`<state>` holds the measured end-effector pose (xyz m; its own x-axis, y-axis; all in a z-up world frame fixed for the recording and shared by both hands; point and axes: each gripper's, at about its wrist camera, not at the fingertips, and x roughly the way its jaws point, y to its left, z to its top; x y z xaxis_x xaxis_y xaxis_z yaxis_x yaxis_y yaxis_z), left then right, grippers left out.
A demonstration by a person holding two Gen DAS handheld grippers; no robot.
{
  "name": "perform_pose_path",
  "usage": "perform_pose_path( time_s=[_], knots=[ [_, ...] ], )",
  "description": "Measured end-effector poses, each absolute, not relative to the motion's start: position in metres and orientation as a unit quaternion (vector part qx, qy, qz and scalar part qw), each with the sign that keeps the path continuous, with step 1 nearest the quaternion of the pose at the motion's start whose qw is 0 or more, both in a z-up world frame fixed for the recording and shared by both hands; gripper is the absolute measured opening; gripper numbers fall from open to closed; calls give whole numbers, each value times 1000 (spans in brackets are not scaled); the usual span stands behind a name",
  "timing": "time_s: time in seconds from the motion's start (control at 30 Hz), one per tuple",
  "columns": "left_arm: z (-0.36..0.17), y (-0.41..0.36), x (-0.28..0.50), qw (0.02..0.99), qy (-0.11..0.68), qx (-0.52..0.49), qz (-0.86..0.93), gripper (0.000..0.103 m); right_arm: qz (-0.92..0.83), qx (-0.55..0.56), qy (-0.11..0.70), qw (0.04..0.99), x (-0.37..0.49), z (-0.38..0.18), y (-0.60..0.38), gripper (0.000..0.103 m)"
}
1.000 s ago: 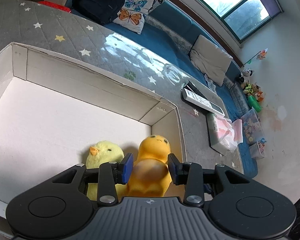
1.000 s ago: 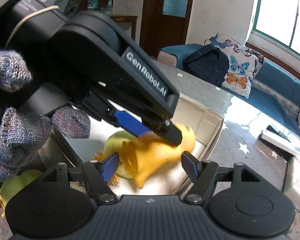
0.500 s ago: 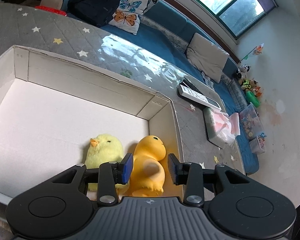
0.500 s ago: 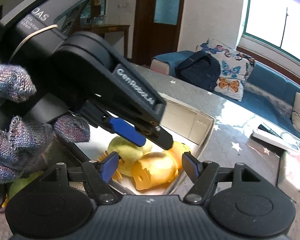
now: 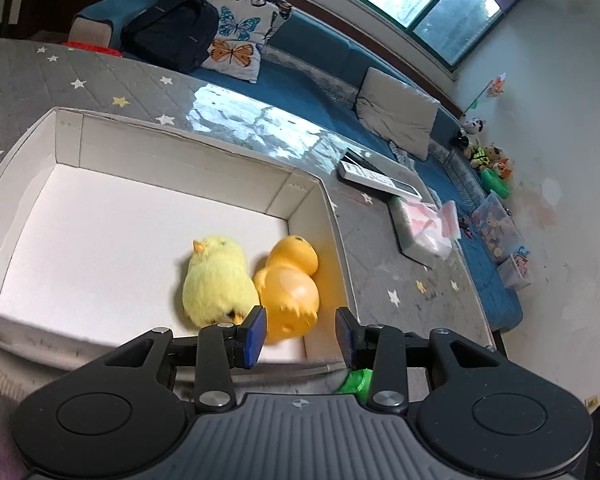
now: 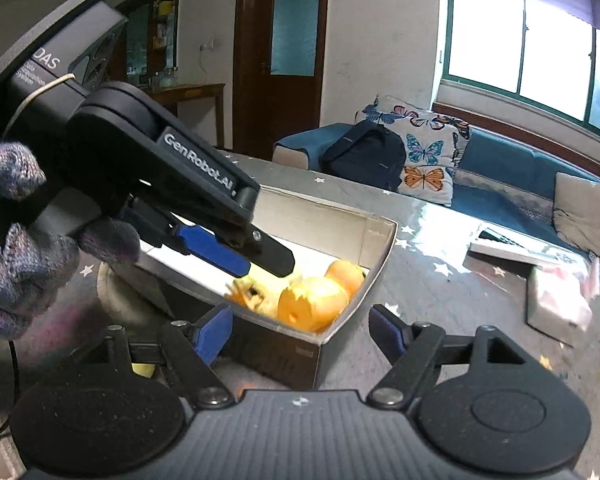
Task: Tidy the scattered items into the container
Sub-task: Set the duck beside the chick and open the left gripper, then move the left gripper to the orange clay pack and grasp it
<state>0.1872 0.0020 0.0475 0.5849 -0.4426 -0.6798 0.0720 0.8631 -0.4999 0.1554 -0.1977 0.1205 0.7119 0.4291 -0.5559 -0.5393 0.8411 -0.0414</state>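
Inside white box point(image 5: 172, 140): 2 plush toys, both grippers empty.
Yellow chick point(image 5: 216, 280) left, touching orange duck point(image 5: 292, 280) by right wall; left gripper point(image 5: 300, 334) spread wide just above box's near edge, right gripper point(image 6: 300, 330) wide w/ box corner between.

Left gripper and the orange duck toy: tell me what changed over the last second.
The left gripper let go of the orange plastic duck toy, which now lies in the white cardboard box against the fluffy yellow chick toy. The gripper has pulled back and up, open and empty. The chick stayed put; the right gripper stayed open outside the box.
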Motion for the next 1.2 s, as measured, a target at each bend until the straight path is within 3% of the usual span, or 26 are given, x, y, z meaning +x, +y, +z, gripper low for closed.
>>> perform_pose_path(
  time_s=[0.83,1.13,1.2],
  knots=[
    [4,-25,143,834,488,-194,-166,40,251,-57,337,906,114,65,-200,76],
    [-6,-26,146,824,504,-204,-161,40,253,-55,348,901,114,57,-199,68],
    [-9,-25,146,820,506,-210,-163,40,254,-54,350,900,114,55,-198,63]
  ],
)
